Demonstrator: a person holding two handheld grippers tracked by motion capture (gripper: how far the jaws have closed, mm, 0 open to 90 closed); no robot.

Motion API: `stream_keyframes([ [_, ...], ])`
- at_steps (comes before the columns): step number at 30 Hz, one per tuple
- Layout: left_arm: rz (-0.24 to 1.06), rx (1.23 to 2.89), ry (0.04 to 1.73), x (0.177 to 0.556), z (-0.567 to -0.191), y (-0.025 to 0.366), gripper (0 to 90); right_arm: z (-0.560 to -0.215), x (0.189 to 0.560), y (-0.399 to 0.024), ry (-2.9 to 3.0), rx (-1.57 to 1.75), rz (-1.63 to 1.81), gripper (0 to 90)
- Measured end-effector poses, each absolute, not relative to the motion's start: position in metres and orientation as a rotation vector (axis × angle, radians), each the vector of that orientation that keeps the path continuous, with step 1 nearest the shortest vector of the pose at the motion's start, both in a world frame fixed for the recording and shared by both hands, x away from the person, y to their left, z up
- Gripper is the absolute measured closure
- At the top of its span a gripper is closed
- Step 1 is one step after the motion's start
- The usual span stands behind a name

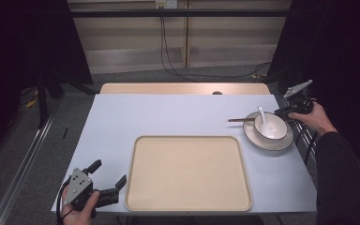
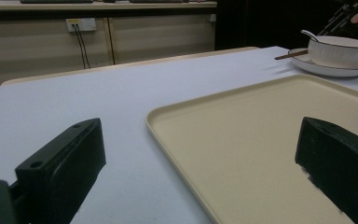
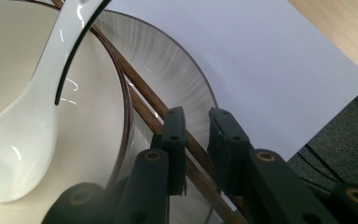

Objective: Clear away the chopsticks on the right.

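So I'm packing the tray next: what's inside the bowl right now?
A white spoon lies inside the bowl, handle over the rim. The spoon covers the bowl's bottom beneath it. Chopsticks lie outside, on the plate.

A cream tray with rounded corners and a raised rim lies bare at 6 o'clock on the pale blue-white sheet that covers the table. At 12 o'clock a strip of the wooden tabletop shows beyond the sheet. Farther toward 12, two black cables hang from a wall socket down to the grey floor. At 8 o'clock a metal rail runs along the floor
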State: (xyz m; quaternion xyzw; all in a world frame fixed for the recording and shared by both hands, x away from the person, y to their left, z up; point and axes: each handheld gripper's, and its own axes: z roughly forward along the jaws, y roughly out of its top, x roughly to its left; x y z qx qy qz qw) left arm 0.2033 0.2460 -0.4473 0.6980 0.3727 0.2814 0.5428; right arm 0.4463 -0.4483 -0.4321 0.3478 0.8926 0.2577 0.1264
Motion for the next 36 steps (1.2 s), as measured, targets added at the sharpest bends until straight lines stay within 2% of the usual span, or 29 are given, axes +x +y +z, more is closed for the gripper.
stream_keyframes([
  [22, 0.659, 1.650, 0.892, 0.205, -0.448, 0.247, 1.5, -0.438, 0.448, -0.436, 2.594, 0.841, 0.746, 79.7],
  [36, 0.663, 1.652, 0.893, 0.205, -0.448, 0.247, 1.5, -0.441, 0.448, -0.440, 2.582, 0.899, 0.734, 77.5],
])
